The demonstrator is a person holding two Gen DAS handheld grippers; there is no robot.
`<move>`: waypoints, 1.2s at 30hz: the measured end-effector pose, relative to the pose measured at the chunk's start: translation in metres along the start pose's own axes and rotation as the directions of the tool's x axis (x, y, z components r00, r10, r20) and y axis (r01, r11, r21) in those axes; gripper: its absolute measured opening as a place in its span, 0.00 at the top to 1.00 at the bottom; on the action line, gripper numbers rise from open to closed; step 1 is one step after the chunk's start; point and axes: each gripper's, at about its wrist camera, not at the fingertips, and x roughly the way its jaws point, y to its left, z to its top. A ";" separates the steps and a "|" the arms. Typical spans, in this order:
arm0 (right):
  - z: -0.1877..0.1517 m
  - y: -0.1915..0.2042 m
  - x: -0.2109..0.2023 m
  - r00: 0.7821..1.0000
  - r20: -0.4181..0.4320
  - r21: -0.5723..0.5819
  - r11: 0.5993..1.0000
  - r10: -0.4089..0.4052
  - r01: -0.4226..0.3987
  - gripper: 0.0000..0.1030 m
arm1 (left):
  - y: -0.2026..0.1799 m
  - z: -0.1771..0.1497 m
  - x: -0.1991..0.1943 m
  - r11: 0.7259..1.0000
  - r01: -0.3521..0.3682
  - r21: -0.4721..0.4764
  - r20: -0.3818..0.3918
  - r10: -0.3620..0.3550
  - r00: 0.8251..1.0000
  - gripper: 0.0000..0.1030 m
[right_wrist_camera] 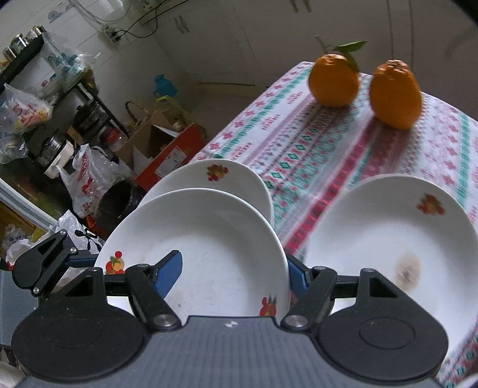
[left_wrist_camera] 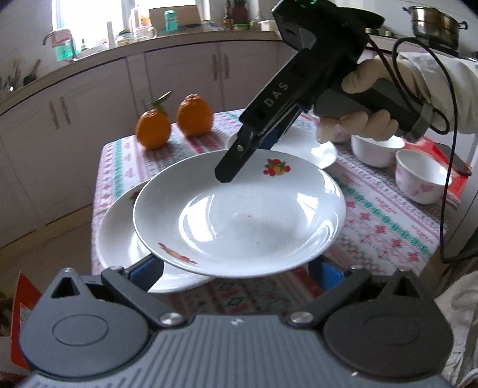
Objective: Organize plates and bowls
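Now you are mid-carry: left tongs (left_wrist_camera: 236, 268) and right tongs (left_wrist_camera: 239, 167) both clamp the lifted plate (left_wrist_camera: 239, 209) by opposite rims, above the plate (left_wrist_camera: 119, 238) on the table's (left_wrist_camera: 388, 223) near-left edge; next, lower it squarely on

Bright window (left_wrist_camera: 89, 27) over cluttered counter (left_wrist_camera: 179, 38); pale cabinets (left_wrist_camera: 89, 98); patterned tablecloth (right_wrist_camera: 298, 140); black shelf rack (right_wrist_camera: 44, 89).

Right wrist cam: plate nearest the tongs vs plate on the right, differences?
The near plate shows no stain; the right plate has a brown one. The near plate overlaps a third plate; the right plate lies alone on the tablecloth. Both are white with fruit decals.
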 end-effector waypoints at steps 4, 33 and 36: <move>0.014 0.007 0.012 1.000 -0.006 -0.022 1.000 0.013 -0.013 0.24 | 0.014 -0.003 0.001 0.999 -0.017 -0.037 -0.005 0.017 1.000 0.01; 0.035 0.011 0.038 0.999 -0.036 -0.029 1.000 -0.011 0.010 0.24 | 0.055 -0.016 0.020 0.992 -0.031 -0.125 -0.012 0.030 0.999 0.01; 0.033 0.012 0.036 0.999 -0.032 -0.028 1.000 -0.015 0.014 0.24 | 0.056 -0.017 0.021 0.991 -0.032 -0.127 -0.010 0.031 0.999 0.00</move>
